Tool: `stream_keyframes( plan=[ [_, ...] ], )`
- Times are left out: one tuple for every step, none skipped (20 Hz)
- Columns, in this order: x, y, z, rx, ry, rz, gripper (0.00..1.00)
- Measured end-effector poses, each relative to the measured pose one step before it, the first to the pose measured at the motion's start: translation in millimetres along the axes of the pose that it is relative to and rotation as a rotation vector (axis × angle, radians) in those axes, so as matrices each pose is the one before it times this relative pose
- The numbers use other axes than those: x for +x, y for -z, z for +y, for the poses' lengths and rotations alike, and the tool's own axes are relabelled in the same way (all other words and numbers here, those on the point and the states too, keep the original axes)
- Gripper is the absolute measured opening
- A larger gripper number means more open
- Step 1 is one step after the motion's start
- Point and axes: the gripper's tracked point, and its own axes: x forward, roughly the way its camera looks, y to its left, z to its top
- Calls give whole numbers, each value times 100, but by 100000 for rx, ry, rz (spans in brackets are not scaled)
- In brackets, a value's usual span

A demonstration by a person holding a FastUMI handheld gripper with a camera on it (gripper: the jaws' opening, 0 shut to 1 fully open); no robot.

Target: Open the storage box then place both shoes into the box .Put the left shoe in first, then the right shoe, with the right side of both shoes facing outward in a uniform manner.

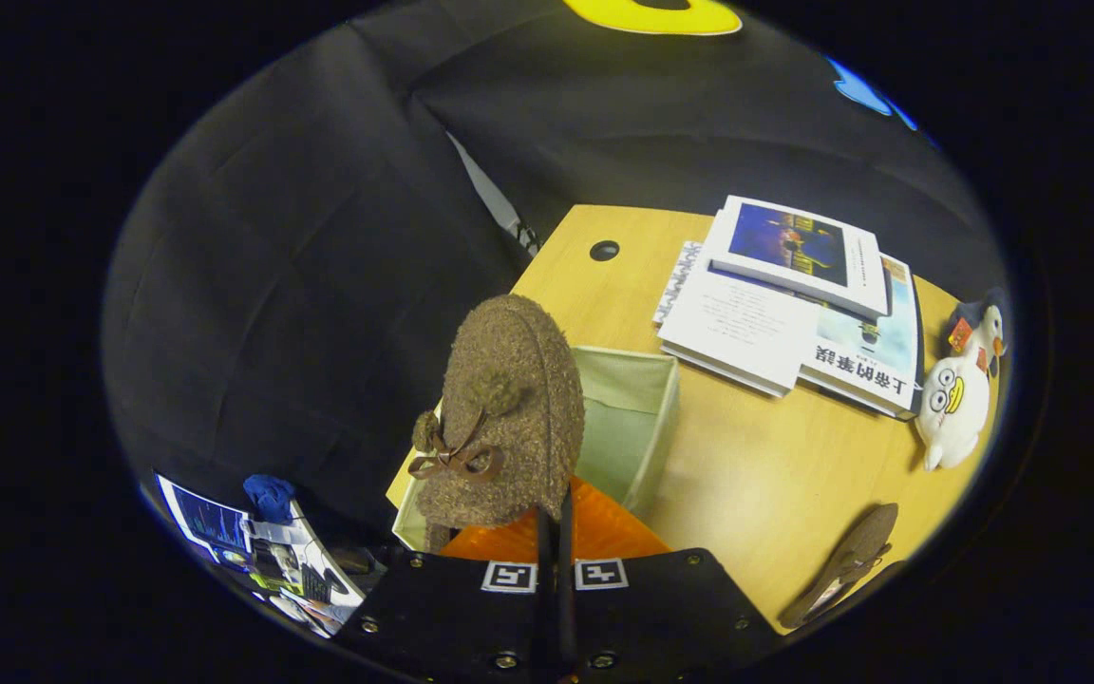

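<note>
The brown fuzzy shoe (509,408) hangs right in front of my gripper (554,532), toe end up and its little brown bow (457,459) and pompoms facing me; my two fingers are pressed close together on the shoe's lower edge, so I am clamped on it with barely a slit between them. Just behind and below the shoe sits the storage box (628,418), a pale green fabric one with its top open, and the shoe is held above its near corner, partly covering the box's inside from my view. At the foot of the shoe, between it and my gripper's body, I see something orange and ribbed (594,532), but I cannot tell what it is. The box stands near the corner of the wooden bench (756,475). The second shoe (846,565), same brown fuzz, lies flat on the bench off to my right, well apart from the box and close to the bench's near edge. Beyond the box, farther along the bench, a stack of books (789,304) lies with one book set on top of the others. To the right of the books a white plush duck (955,399) lies at the bench's edge. A round cable hole (604,251) shows in the bench near its far corner
</note>
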Motion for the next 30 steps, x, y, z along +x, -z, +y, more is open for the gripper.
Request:
stream_keyframes(
  plan=[
    [1000, 246, 589, -1316, 681, 2278, 1],
    [969, 275, 379, -1408, 1157, 1979, 1],
    [856, 122, 189, -1212, 1390, 1791, 1],
    [934, 143, 514, -218, 17, 813, 1],
    [436, -48, 523, 735, -571, 1176, 5],
    [708, 158, 541, 1181, -1984, 978, 16],
    [420, -169, 29, 1233, -441, 159, 25],
    [-86, -499, 199, 564, -1168, -615, 36],
    [216, -348, -135, -312, 196, -496, 46],
    [-712, -357, -356, -1149, 1171, -582, 66],
    [-348, -381, -20, -938, 541, -656, 85],
    [435, 176, 154, 10, -254, -258, 86],
    [-271, -52, 44, 427, -655, -259, 87],
    [-422, -136, 45, 510, -400, -287, 87],
    [-448, -234, -109, 615, -319, -671, 87],
    [-428, -18, 3, 443, -523, -669, 86],
    [-503, -138, -123, 198, -388, -601, 86],
    [-610, -6, -69, 278, -664, -741, 86],
    [-669, -7, -217, 191, -651, -756, 86],
    [-724, 69, -183, -103, -564, -848, 87],
    [-614, 42, -404, -71, -430, -707, 86],
    [-624, 184, -604, -89, 355, -760, 87],
    [-629, 33, -699, 356, 307, -1078, 87],
    [-662, 137, -575, 1139, 192, -869, 86],
    [-773, 102, -552, 1482, -491, -1098, 87],
    [-719, 51, -700, 1238, 31, -1376, 89],
    [-759, 2, -1067, 907, 810, -1293, 90],
    [-586, 205, -1127, 579, 789, -1211, 92],
    [-577, 125, -1370, 868, 1026, -917, 94],
    [-478, 298, -1261, 1509, 813, -716, 95]
  ],
)
